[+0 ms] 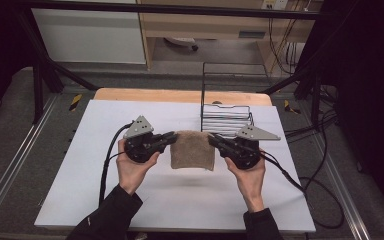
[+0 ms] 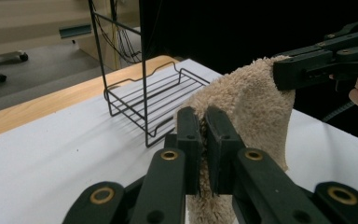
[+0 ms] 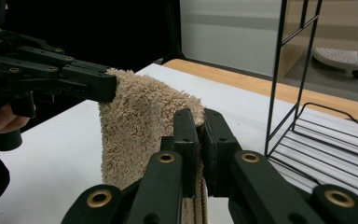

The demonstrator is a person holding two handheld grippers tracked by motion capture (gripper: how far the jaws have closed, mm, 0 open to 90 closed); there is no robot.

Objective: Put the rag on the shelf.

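A beige fluffy towel hangs folded above the white table, held up by its two upper corners. My left gripper is shut on the towel's left corner, and my right gripper is shut on the right corner. In the left gripper view the jaws pinch the towel near the left gripper, with the right gripper clamping the far corner. The right gripper view shows the towel squeezed at the right gripper, and the left gripper on the far corner.
A black wire rack stands on the table just behind the right gripper, its tall frame rising at the back. A wooden board edge runs along the table's far side. Black cables trail off both grippers.
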